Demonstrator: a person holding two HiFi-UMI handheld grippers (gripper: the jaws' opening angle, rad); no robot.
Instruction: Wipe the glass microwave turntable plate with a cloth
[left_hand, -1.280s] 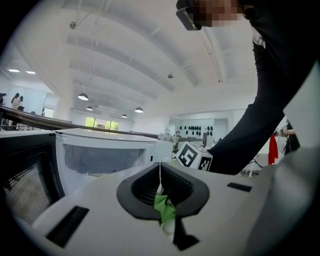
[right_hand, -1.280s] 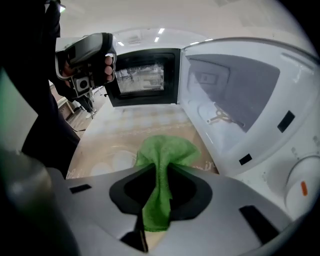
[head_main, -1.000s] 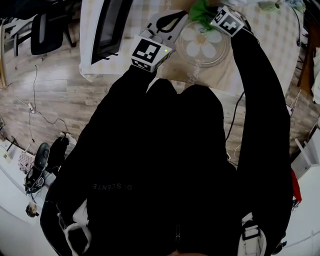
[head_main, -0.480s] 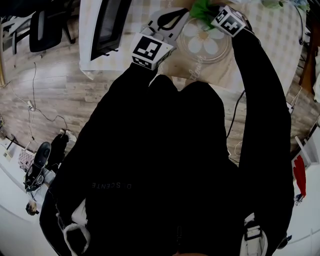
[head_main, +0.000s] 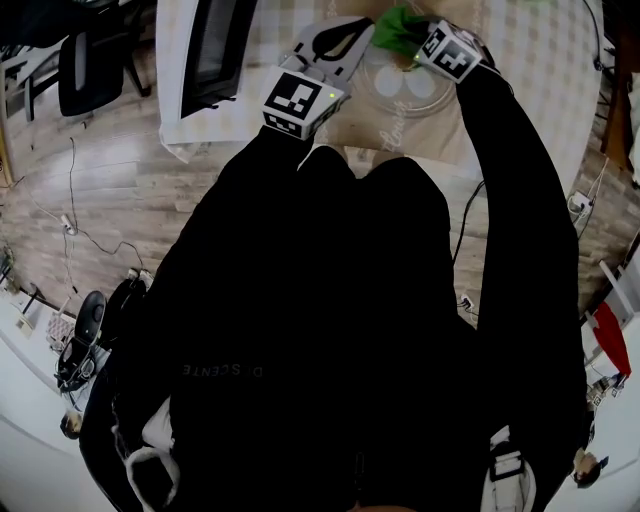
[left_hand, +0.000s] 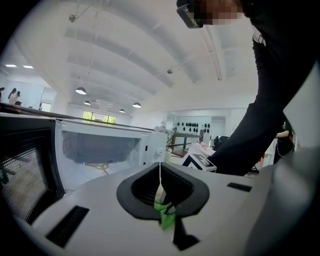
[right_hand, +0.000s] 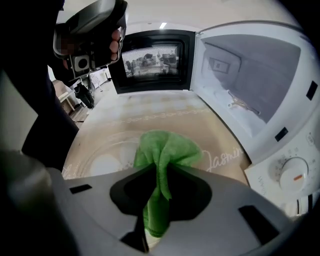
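My right gripper (right_hand: 159, 175) has its jaws clamped on the green cloth (right_hand: 167, 147), which rests on the glass plate (right_hand: 105, 162), low and left in that view, on the counter (right_hand: 150, 110). The left gripper (left_hand: 161, 187) has its jaws together.

We see a white microwave (right_hand: 280, 150) at the right, its dark door (right_hand: 152, 60) swung open at the far end of a checked tablecloth (right_hand: 160, 107).

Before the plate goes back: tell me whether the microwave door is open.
Open: the microwave door stands swung aside, its cavity exposed.
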